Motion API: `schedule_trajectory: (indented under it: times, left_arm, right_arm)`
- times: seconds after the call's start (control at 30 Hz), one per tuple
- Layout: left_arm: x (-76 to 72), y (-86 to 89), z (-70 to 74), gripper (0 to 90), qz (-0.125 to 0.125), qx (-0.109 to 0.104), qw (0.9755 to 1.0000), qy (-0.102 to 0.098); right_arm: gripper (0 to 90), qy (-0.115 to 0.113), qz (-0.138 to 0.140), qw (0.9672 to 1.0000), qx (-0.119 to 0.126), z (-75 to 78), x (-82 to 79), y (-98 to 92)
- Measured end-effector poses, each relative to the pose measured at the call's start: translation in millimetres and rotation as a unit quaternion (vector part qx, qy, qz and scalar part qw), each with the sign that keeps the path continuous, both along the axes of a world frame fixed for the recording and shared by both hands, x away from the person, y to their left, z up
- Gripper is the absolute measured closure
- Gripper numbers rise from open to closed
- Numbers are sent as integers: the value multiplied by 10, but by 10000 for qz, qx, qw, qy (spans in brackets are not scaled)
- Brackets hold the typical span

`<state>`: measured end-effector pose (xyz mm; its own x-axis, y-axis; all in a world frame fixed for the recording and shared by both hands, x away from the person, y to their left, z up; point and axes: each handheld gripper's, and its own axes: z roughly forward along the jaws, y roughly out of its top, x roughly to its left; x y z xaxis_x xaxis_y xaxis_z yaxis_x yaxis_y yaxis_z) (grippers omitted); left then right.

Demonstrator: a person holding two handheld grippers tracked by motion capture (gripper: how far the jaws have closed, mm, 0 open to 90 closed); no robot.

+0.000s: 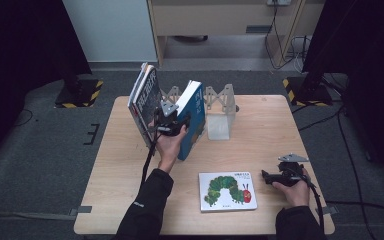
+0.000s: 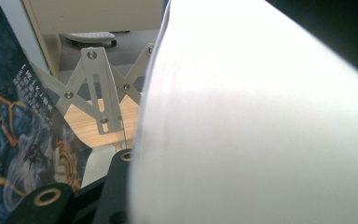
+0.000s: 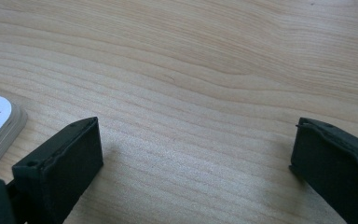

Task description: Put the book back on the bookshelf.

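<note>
While part-closed, left hand-held gripper [image 1: 171, 125] clamps blue book [image 1: 192, 117], tilted upright

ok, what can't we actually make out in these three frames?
- Left gripper: in the high view the hand and grey plate cover the jaws; in its own view the blue book's white page edge hides one jaw, so the grip isn't confirmed.
- Dark-covered books: cover text too small in the high view, cut off by the left edge in the left gripper view.
- Caterpillar picture book: a corner shows in the right gripper view; title cut off.
</note>
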<state>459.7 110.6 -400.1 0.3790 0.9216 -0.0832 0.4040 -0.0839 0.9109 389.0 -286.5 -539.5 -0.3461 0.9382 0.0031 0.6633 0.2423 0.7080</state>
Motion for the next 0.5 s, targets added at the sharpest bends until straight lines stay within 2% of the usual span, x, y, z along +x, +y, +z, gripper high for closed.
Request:
schedule_trajectory:
  times: [0.33, 0.5]
  left_arm:
    - [-62, -96, -52, 597, 202, -21, 9995, -232]
    - [-63, -140, -76, 601, 356, 58, 9987, -356]
  right_arm:
    - [22, 2, -5, 10000, 3, 0, 0, 1]
    - [21, 3, -4, 10000, 3, 0, 0, 1]
